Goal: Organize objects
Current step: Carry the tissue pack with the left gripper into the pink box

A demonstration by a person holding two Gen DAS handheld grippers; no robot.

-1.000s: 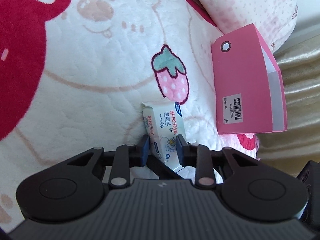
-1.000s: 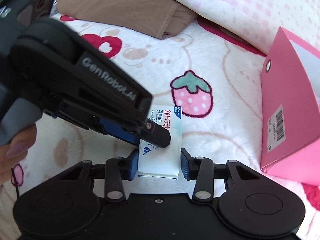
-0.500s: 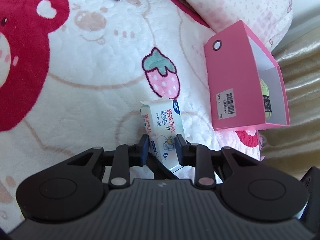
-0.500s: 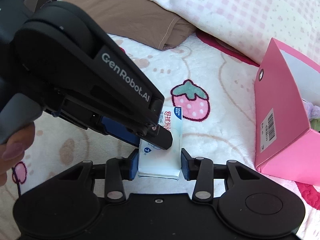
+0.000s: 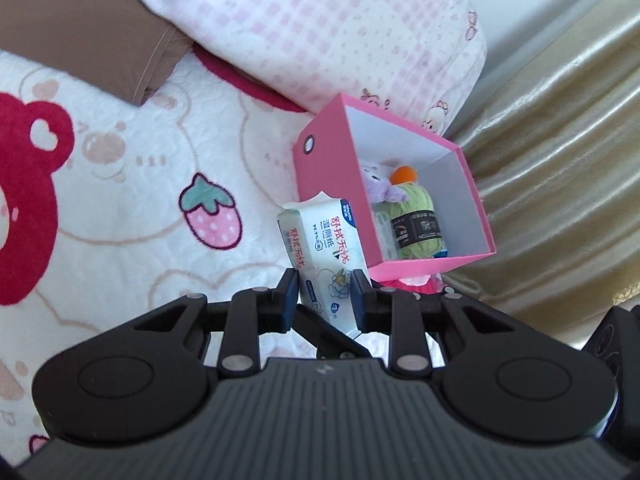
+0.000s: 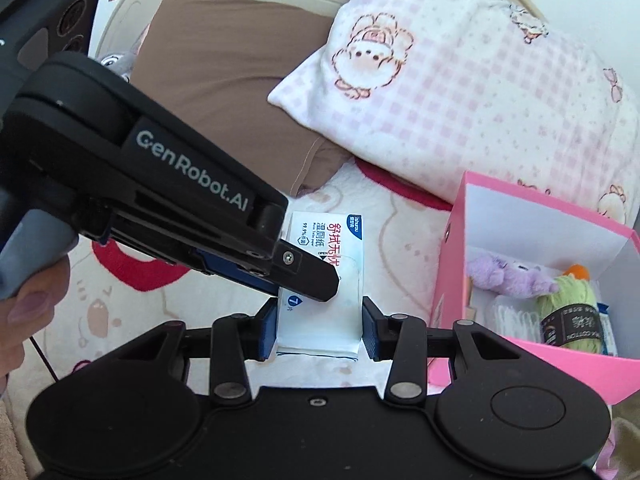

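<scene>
While both of my grippers pinch the wet-wipe pack (image 5: 324, 256) from different sides, it now hangs clear of the bedspread (image 5: 120, 184), where a second ago it sat low against the fleece; the left gripper (image 5: 325, 298) presses its pads on the pack's narrow faces and the right gripper (image 6: 319, 326) clamps its lower end across the width. Rising has opened the view: the pink box (image 5: 320, 168), which earlier showed me only its outer wall with the barcode, now shows its open mouth, just beside the pack and to its right. I judge the lift done and the carry over the rim to be what is left (the pack looks about level with the near wall, though the fisheye makes that hard to trust). Inside I see a green yarn ball (image 5: 416, 220), a purple plush toy (image 6: 504, 276) and an orange bit behind them, so the free room seems to be toward the box's far white side. From the right wrist view the left gripper covers much of the pack's printed face, and its own fingertips hide where they bite. White stuff under the yarn I cannot name. A hand (image 6: 28, 304) shows only at the frame's left edge, cut off. Beyond lie a checked pillow (image 6: 460, 92) and a brown pillow (image 6: 224, 80).
</scene>
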